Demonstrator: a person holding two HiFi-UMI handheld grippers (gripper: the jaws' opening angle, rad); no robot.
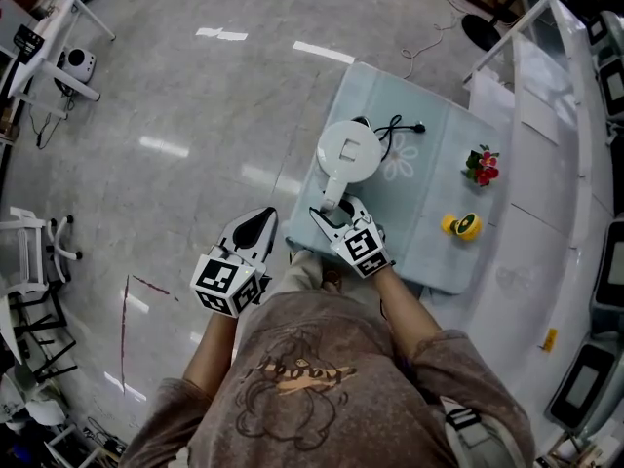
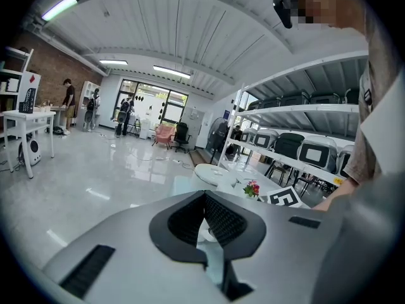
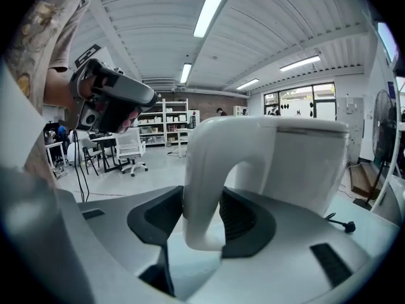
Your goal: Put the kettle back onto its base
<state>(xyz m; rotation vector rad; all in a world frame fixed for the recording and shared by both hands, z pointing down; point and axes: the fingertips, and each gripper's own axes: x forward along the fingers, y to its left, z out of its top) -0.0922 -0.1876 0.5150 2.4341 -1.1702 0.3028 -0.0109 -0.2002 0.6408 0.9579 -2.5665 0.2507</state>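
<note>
Kettle: white kettle, round flat lid, looped handle, upright on pale blue table.
Right gripper: jaws spread loosely around the handle.
Left gripper: jaws pressed together, empty.
Head view only: black cord behind the kettle.

We look steeply down from the person's head onto the small table, with the kettle, the left gripper and the right gripper close below us. From the left gripper we face almost level across the open room. The table's flowers lie just past the jaws, and the head view shows them too. From the right gripper we sit hard against the kettle's handle, facing across the table, and the head view shares that kettle.
</note>
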